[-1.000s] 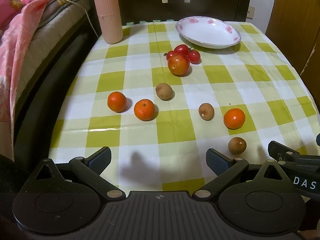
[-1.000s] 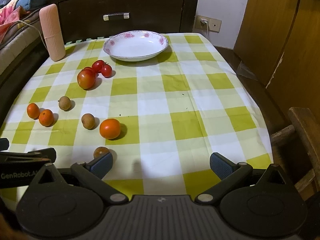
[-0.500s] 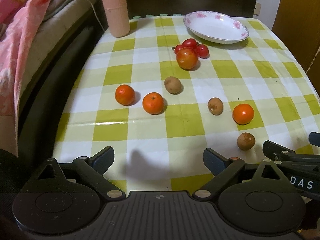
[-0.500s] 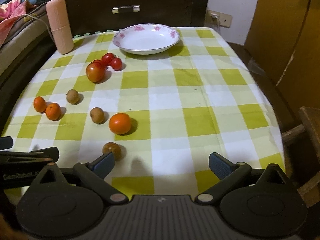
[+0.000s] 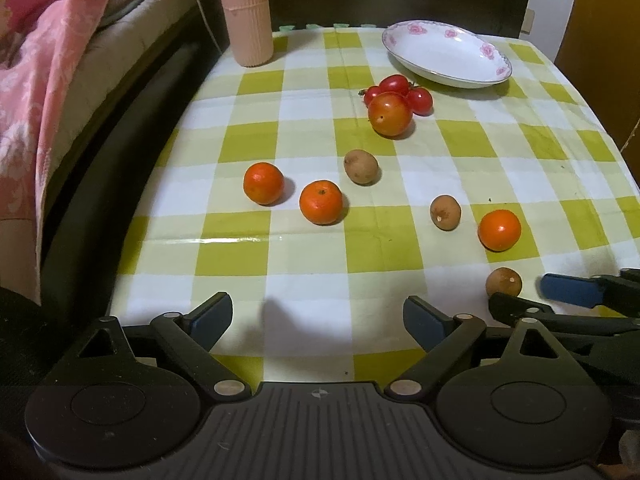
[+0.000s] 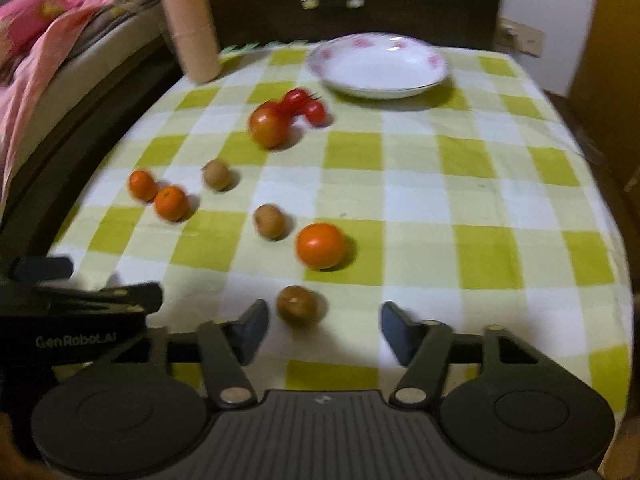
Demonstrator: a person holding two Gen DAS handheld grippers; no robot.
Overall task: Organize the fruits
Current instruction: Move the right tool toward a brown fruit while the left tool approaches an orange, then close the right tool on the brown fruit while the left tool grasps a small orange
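Three oranges (image 5: 321,202), three small brown fruits (image 5: 361,166), a large tomato (image 5: 389,114) and a cluster of cherry tomatoes (image 5: 408,90) lie loose on the green-checked tablecloth (image 5: 304,264). A white flowered dish (image 5: 446,54) sits empty at the back. My right gripper (image 6: 325,326) is closing. The nearest brown fruit (image 6: 298,305) lies just past its tips, close to the left finger, and the pads do not touch it. In the left wrist view that fruit (image 5: 504,282) sits at the tips of the right gripper (image 5: 536,298). My left gripper (image 5: 318,316) hangs open over bare cloth.
A tall pink ribbed bottle (image 5: 245,12) stands at the back left corner. A bed with pink bedding (image 5: 44,64) runs along the table's left side. A dark cabinet (image 6: 360,4) is behind the table, and wooden furniture (image 6: 612,64) is to the right.
The right gripper moved in toward the nearest brown fruit, and its jaws narrowed from wide apart to either side of it. The left gripper stayed in place. No fruit moved.
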